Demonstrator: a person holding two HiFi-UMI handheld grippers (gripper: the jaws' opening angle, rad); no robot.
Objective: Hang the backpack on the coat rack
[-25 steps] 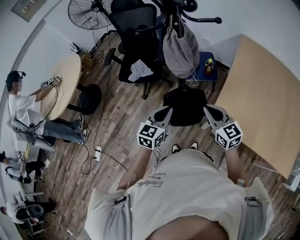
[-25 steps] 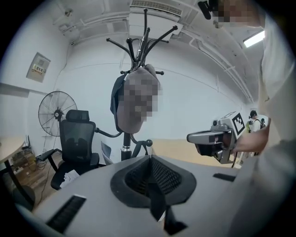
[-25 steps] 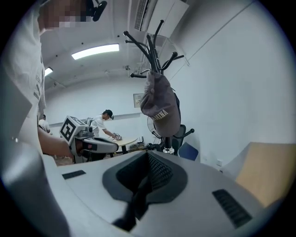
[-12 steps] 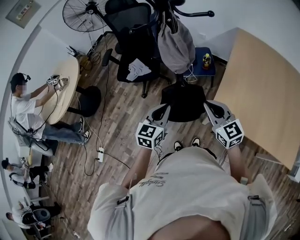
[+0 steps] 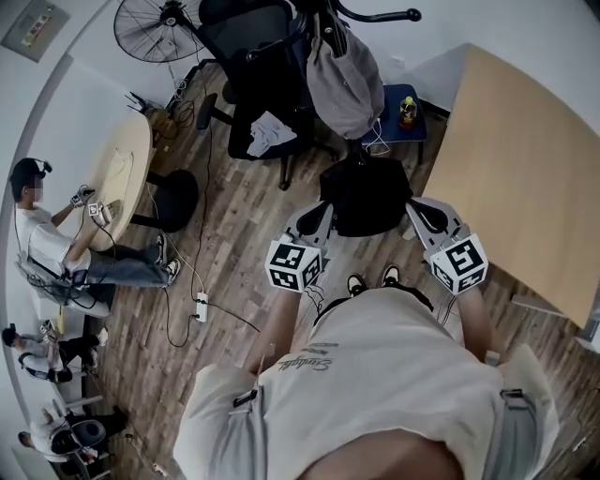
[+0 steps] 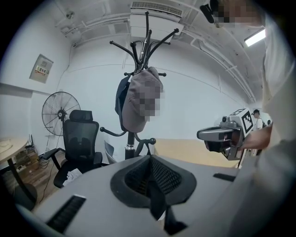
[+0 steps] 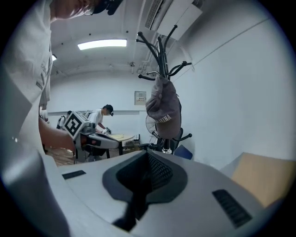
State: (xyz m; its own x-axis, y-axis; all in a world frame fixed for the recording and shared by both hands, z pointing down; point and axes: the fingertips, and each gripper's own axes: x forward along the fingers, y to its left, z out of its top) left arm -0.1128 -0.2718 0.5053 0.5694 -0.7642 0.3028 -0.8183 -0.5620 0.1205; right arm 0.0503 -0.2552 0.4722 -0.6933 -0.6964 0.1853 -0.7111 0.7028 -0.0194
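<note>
A black backpack (image 5: 366,195) hangs between my two grippers, above the wooden floor and just in front of my feet. My left gripper (image 5: 317,216) is shut on a black strap (image 6: 155,203) of it. On the other side, the right gripper (image 5: 422,212) is shut on another black strap (image 7: 134,203). The black coat rack (image 5: 328,23) stands straight ahead with a grey bag (image 5: 345,80) hanging on it. In the left gripper view the coat rack (image 6: 145,41) and grey bag (image 6: 138,102) rise beyond the jaws. The right gripper view shows the coat rack (image 7: 159,51) too.
A black office chair (image 5: 258,66) and a fan (image 5: 155,23) stand left of the rack. A blue stool (image 5: 403,103) with a bottle is to its right. A large wooden table (image 5: 525,187) fills the right. A round table (image 5: 117,178) with a seated person (image 5: 47,244) is at left.
The rack and bag have slid up and left in the head view. Both grippers keep their hold on the backpack, almost in place. The seated person has lowered the hands.
</note>
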